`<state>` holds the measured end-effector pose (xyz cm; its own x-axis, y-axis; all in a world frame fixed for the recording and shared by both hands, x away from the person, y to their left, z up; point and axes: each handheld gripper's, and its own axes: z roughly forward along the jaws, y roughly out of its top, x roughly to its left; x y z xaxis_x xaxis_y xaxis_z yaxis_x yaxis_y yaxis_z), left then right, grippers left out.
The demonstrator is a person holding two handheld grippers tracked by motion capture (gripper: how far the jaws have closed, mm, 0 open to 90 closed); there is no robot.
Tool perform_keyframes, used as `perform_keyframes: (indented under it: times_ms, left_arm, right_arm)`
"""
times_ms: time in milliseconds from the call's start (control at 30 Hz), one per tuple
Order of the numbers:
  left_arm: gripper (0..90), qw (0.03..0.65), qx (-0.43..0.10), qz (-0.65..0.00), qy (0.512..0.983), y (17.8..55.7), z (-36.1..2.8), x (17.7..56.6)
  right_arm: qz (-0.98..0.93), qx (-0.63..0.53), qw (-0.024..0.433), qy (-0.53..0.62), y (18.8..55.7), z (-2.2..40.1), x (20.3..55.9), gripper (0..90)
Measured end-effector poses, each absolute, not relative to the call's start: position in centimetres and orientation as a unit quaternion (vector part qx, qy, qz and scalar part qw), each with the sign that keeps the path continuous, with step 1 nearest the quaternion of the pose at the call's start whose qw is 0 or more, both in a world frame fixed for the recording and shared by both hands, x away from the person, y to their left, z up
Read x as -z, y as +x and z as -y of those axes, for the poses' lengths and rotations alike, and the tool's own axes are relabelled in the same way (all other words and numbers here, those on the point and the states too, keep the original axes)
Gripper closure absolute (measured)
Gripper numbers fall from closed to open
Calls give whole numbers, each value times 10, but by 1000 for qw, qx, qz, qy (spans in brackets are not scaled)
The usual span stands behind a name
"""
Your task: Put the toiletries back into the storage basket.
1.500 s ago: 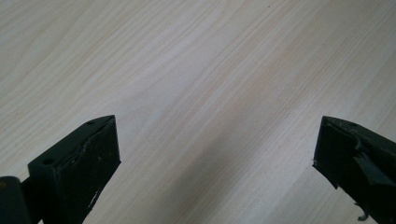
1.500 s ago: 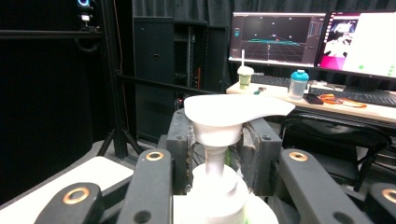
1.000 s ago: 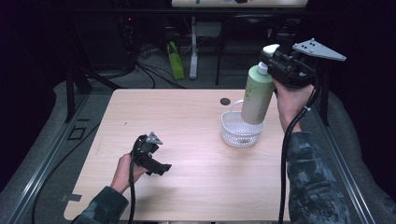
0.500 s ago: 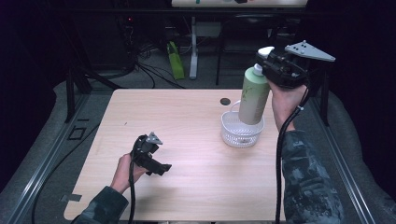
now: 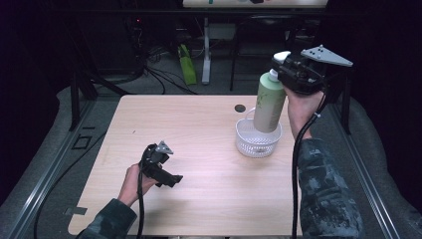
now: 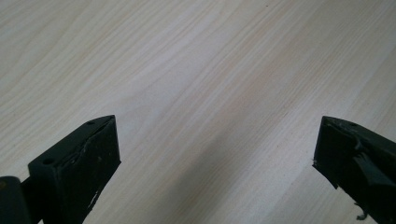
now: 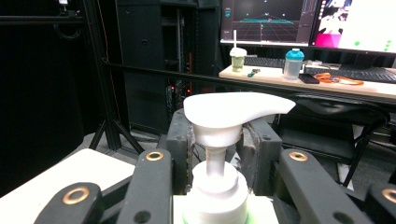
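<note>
A green pump bottle (image 5: 268,102) with a white pump head (image 7: 233,109) hangs upright from my right gripper (image 5: 280,70). That gripper (image 7: 217,147) is shut on the bottle's neck just under the pump head. The bottle's base is at the rim of a small white mesh basket (image 5: 259,145) on the table's right side; I cannot tell whether it touches the basket. My left gripper (image 5: 169,177) rests low over the table's front left, and my left gripper (image 6: 217,158) stands open with bare wood between its jaws.
A dark round hole (image 5: 240,107) sits in the light wooden table (image 5: 199,124) behind the basket. Beyond the far edge are dark stands, cables and a green object (image 5: 186,64) on the floor. A desk with monitors (image 7: 303,23) stands farther back.
My right gripper has carried the bottle slightly to the left, over the basket. The left gripper has stayed where it was.
</note>
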<state>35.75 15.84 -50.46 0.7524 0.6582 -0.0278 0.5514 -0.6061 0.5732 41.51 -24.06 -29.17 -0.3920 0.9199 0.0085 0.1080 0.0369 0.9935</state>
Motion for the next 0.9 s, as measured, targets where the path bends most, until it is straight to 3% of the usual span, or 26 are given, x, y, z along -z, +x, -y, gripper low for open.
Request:
perform_keyframes:
  times_ms: [900]
  left_arm:
    - [2, 288, -93, -338, 891, 357, -159, 504]
  right_arm:
    - [-633, -543, 351, 425, 426, 235, 315, 674]
